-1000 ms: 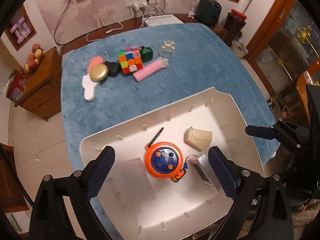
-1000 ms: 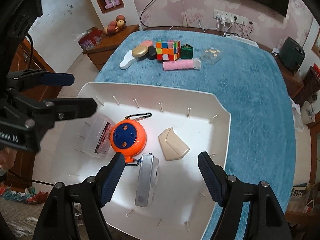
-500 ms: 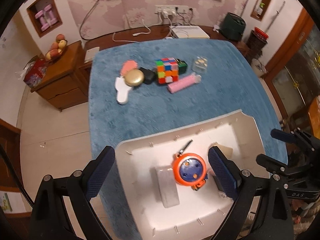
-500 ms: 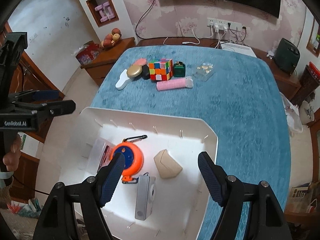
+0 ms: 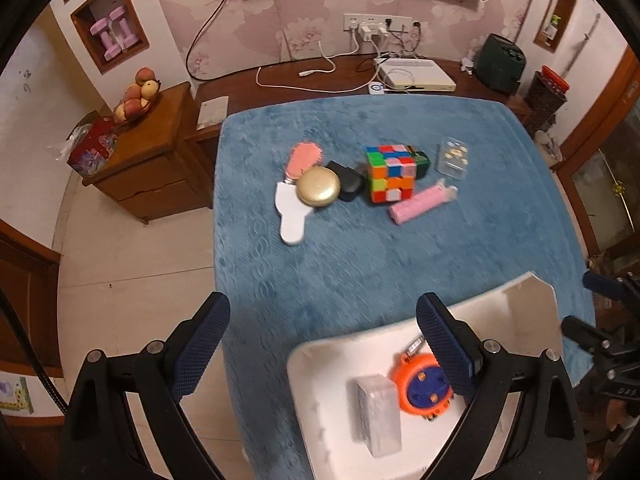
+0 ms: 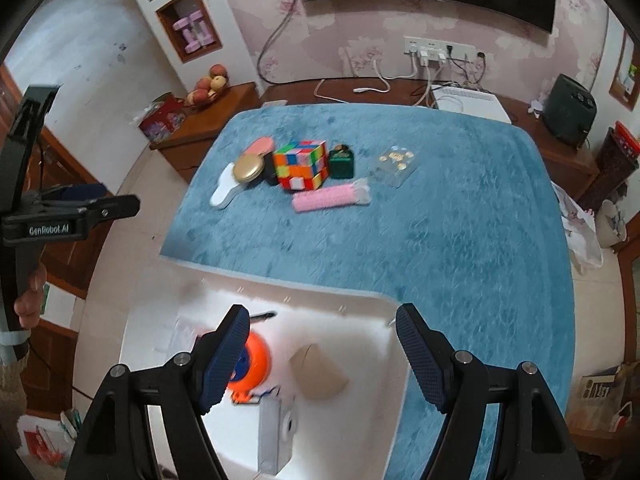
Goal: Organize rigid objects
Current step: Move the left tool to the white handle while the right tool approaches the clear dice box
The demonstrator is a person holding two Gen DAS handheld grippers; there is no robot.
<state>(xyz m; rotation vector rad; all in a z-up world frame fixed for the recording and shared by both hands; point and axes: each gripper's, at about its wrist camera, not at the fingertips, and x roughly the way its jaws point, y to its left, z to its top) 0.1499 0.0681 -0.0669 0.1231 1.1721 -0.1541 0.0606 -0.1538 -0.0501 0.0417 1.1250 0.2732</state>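
The left gripper [image 5: 322, 346] is held with its fingers wide apart and nothing between them; the right gripper [image 6: 322, 354] is spread in the same way and is empty as well. A white tray [image 6: 360, 322] is seen on the blue table cover [image 5: 360, 248], and inside it an orange tape measure [image 5: 422, 390], a clear box [image 5: 378, 414], a beige wedge [image 6: 318, 372] and a grey device [image 6: 276, 434] are placed. Well apart from the tray, a Rubik's cube [image 5: 390, 178], a pink roller [image 5: 420, 204], a gold round case [image 5: 319, 186] and a dark green box [image 6: 341, 161] are grouped close together.
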